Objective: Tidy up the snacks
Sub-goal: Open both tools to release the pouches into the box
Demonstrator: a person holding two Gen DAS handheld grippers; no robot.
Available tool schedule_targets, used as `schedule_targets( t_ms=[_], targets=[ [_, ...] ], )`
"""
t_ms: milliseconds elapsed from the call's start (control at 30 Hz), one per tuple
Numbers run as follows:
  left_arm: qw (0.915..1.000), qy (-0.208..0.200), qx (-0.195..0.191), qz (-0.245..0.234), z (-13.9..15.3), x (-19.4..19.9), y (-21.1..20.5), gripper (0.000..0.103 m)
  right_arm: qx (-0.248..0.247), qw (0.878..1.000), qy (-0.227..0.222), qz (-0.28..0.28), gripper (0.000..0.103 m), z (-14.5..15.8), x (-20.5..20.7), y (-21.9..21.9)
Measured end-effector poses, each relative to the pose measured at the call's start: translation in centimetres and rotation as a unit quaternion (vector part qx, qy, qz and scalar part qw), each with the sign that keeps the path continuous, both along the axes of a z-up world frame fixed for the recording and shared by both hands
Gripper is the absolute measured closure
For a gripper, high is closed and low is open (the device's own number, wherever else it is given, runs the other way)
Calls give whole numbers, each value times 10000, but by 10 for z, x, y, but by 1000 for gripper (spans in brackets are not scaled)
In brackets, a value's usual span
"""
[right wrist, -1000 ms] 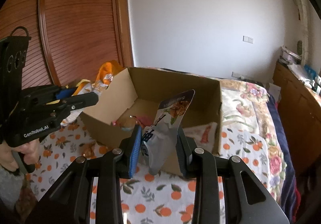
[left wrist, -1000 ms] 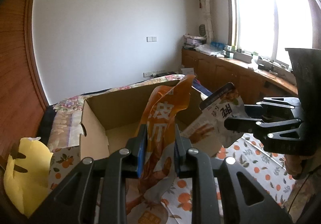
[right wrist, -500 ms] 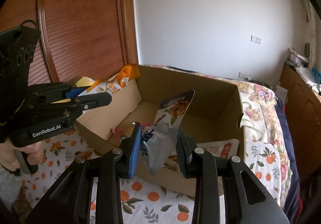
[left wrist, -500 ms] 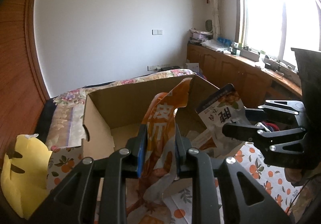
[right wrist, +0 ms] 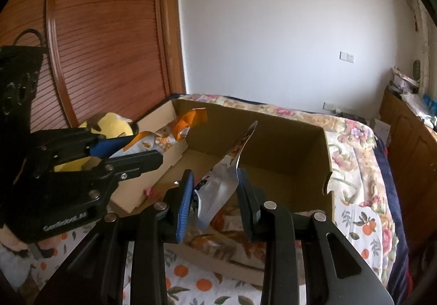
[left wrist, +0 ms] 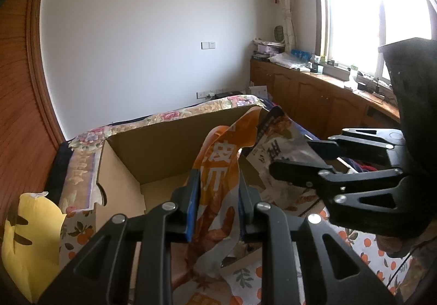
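Observation:
An open cardboard box (left wrist: pixel 164 146) (right wrist: pixel 286 141) stands on a bed. My left gripper (left wrist: pixel 218 190) is shut on an orange snack bag (left wrist: pixel 221 157) and holds it over the box's near edge. My right gripper (right wrist: pixel 215 187) has its jaws spread wider around a silver-white snack bag (right wrist: pixel 221 184), which hangs tilted between them over the box. The silver bag (left wrist: pixel 278 138) and the right gripper (left wrist: pixel 303 157) also show at the right of the left wrist view. The left gripper (right wrist: pixel 120 154) with the orange bag (right wrist: pixel 183 124) shows at the left of the right wrist view.
The bed has an orange-print cloth (right wrist: pixel 196 283) in front and a floral cover (right wrist: pixel 352 141) behind. A yellow plush (left wrist: pixel 27 236) lies left of the box. More snack packs lie in the box bottom (right wrist: pixel 218 239). A wooden sliding door (right wrist: pixel 103 40) stands at left, and cabinets (left wrist: pixel 314 102) under the window.
Both grippers have moved forward over the box with their bags. The right gripper's jaws have spread apart and the silver bag has slumped and turned edge-on between them.

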State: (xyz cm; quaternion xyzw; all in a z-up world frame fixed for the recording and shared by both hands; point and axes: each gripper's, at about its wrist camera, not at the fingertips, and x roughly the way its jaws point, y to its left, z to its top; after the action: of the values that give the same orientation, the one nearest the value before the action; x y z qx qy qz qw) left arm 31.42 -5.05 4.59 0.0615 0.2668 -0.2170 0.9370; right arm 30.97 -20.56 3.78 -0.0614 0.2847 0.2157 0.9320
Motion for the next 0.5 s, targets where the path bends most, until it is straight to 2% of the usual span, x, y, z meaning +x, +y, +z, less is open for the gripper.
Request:
schedule_targets(
  t_ms=[167,367,467,500],
  targets=[
    [10000,50,24,13,1,10,-4,82,-41,9997,172,-159,73,-16,16,-7],
    [9995,295,-82,0,-3,24,-3,81,-68,9985,458,-302,72,-38,25,-20],
    [9992,328,-205,36,-4,23,2,80,0,9983,467,-361,69,-41,25,-28],
    [9992,328,-214,50,-4,23,3,79,2,9982,470,-385,64,-40,25,-28]
  ],
)
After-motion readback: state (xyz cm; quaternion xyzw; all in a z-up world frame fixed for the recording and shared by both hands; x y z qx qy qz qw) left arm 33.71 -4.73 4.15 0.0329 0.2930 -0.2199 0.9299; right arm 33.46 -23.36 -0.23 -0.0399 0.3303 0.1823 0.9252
